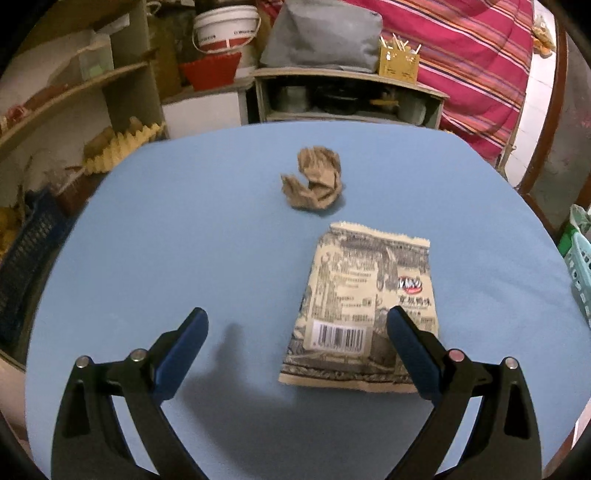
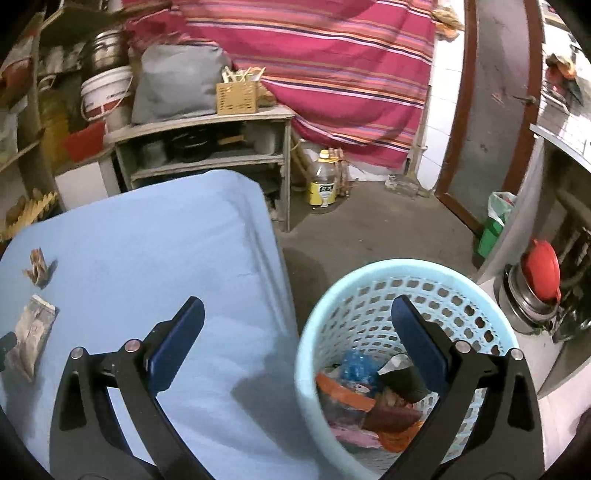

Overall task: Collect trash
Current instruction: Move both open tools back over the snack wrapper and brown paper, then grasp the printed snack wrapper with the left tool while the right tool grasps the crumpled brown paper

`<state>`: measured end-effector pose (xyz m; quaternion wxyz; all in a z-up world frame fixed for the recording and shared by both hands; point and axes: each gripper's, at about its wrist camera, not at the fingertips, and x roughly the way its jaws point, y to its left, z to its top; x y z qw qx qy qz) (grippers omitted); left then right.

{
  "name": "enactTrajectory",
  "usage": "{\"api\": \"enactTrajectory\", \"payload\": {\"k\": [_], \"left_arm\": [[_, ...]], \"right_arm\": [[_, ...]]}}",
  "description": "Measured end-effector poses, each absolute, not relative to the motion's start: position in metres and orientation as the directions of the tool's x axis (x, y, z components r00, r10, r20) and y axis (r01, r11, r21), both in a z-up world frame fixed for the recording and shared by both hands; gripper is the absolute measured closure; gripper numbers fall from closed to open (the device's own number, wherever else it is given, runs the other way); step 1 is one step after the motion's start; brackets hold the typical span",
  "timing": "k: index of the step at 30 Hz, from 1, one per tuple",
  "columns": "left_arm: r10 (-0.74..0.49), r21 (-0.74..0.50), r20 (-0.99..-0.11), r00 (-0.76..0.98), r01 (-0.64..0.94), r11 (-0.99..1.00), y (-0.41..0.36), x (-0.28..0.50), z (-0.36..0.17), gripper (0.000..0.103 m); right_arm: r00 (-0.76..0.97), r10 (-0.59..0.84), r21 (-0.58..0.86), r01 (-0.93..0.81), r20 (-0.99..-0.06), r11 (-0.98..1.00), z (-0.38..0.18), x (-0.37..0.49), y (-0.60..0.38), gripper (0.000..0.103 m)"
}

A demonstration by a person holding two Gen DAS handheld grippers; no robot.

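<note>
A beige printed snack packet (image 1: pixel 364 314) lies flat on the blue table (image 1: pixel 184 229); it also shows in the right wrist view (image 2: pixel 31 334). A crumpled brown paper ball (image 1: pixel 314 179) lies beyond it, seen small in the right wrist view (image 2: pixel 37 266). My left gripper (image 1: pixel 297 315) is open and empty above the table, its right finger over the packet's near right edge. My right gripper (image 2: pixel 297 306) is open and empty, over the table's right edge and the light blue perforated waste basket (image 2: pixel 369 280), which holds several wrappers.
The basket stands on the floor right of the table; its edge shows in the left wrist view (image 1: pixel 581 266). Behind the table stand a low shelf unit (image 1: pixel 347 96), a white bucket (image 1: pixel 225 29) and a striped red cloth (image 1: pixel 472 55). A yellow bottle (image 2: pixel 324 182) stands on the floor.
</note>
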<state>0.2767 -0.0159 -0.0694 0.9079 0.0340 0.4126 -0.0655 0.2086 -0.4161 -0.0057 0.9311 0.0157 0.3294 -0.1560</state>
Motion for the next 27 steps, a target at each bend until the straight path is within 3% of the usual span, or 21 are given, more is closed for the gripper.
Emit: {"api": "enactTrajectory", "payload": {"k": [7, 10, 18, 19, 20, 21, 27], "left_arm": [[-0.135, -0.032, -0.768, 0.625, 0.173, 0.984, -0.019, 0.283, -0.078, 0.01], [-0.163, -0.04, -0.785, 0.598, 0.213, 0.976, -0.024, 0.283, -0.084, 0.031], [-0.174, -0.027, -0.787, 0.593, 0.247, 0.969, -0.032, 0.282, -0.082, 0.051], [-0.188, -0.033, -0.787, 0.588, 0.264, 0.964, -0.033, 0.281, -0.082, 0.061], [-0.197, -0.037, -0.788, 0.583, 0.275, 0.961, -0.034, 0.281, -0.081, 0.078], [-0.198, -0.034, -0.795, 0.573, 0.284, 0.958, -0.036, 0.282, -0.081, 0.084], [-0.2, -0.028, -0.801, 0.565, 0.298, 0.954, -0.038, 0.287, -0.079, 0.094]], "right_arm": [[0.725, -0.266, -0.054, 0.302, -0.635, 0.952, -0.011, 0.221, -0.415, 0.004], [0.724, -0.254, -0.044, 0.297, -0.641, 0.954, -0.013, 0.223, -0.413, 0.004], [0.715, -0.247, -0.061, 0.275, -0.655, 0.959, -0.022, 0.232, -0.398, 0.004], [0.712, -0.248, -0.071, 0.269, -0.657, 0.961, -0.023, 0.234, -0.395, 0.004], [0.711, -0.249, -0.081, 0.262, -0.658, 0.962, -0.024, 0.235, -0.393, 0.004], [0.709, -0.249, -0.092, 0.253, -0.659, 0.963, -0.026, 0.235, -0.389, 0.004], [0.712, -0.239, -0.106, 0.227, -0.66, 0.968, -0.028, 0.24, -0.373, 0.004]]}}
